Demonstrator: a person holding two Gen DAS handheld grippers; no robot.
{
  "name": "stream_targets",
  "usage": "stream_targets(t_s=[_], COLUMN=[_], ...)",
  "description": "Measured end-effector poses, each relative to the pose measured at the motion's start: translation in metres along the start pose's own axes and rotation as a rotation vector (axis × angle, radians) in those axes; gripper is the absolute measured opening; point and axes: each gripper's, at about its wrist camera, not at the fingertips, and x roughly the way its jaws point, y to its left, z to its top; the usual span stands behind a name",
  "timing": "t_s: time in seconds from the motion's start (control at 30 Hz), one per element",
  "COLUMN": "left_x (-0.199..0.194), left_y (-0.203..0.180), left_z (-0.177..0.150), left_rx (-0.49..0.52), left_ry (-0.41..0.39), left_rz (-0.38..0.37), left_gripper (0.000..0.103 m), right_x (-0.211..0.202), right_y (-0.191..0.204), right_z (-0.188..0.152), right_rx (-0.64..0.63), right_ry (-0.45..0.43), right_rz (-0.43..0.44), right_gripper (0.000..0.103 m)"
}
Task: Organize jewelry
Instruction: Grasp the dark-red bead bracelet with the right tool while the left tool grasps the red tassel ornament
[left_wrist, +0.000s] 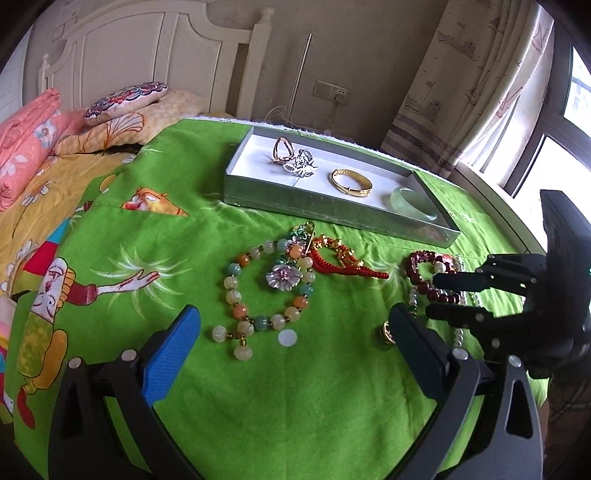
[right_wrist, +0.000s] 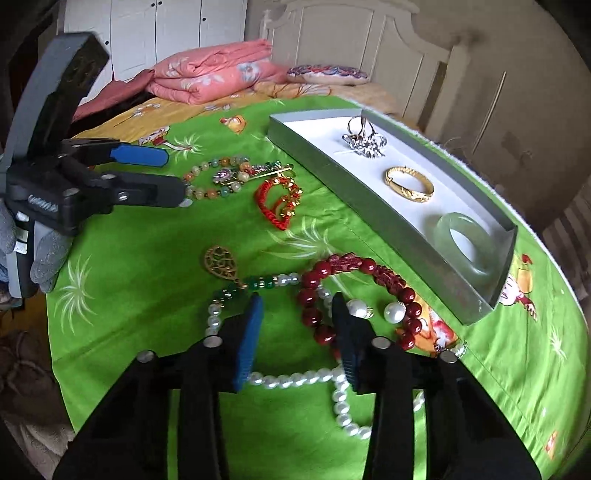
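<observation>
Red bead bracelet (right_wrist: 354, 291), lying just beside the grey tray (right_wrist: 314, 147), looks light, limp and slippery, best pinched across one bead run by the parted right gripper (right_wrist: 295, 314), left gripper (left_wrist: 293, 328) likewise agape

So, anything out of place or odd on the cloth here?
Yes: one loose pale bead lies apart on the green cloth, just beside the pastel bead bracelet, as if it came off. The pearl necklace sprawls tangled with the red bead bracelet.
</observation>
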Motion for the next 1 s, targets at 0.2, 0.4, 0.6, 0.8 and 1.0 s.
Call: stream_targets(t_s=[0.2,0.4,0.6,0.8,1.0], left_x=[-0.001,0.000,0.003,0.007,0.012], left_y=[0.001,0.002,0.002,0.001,-0.047], left_z=[0.000,0.000,0.001,0.002,0.007], left_rx=[-0.002,-0.004,-0.003,-0.007,0.321], left_ry=[0.001,0.007,0.017,0.049,0.060], left_rz=[-0.007,-0.014,-0.016,-0.004,0.091], left_gripper=[0.101,0.101,0.101,0.100,0.090], right_x=[0.006,-0.035,-0.073,-0.081,-0.082], right_y=[-0.017,-0.026,-0.051,-0.064,-0.066], right_z=[-0.003,-0.006,-0.029,-0.070,-0.083], right_rx=[0.031,0.174,0.462,0.700,0.707], right_ry=[-0.018,-0.189,-0.386,-0.561,-0.596], right_rz=[0.068,0.123,0.325,0.560,0.534], right_gripper=[0.017,0.012,0.012,0.012,0.012])
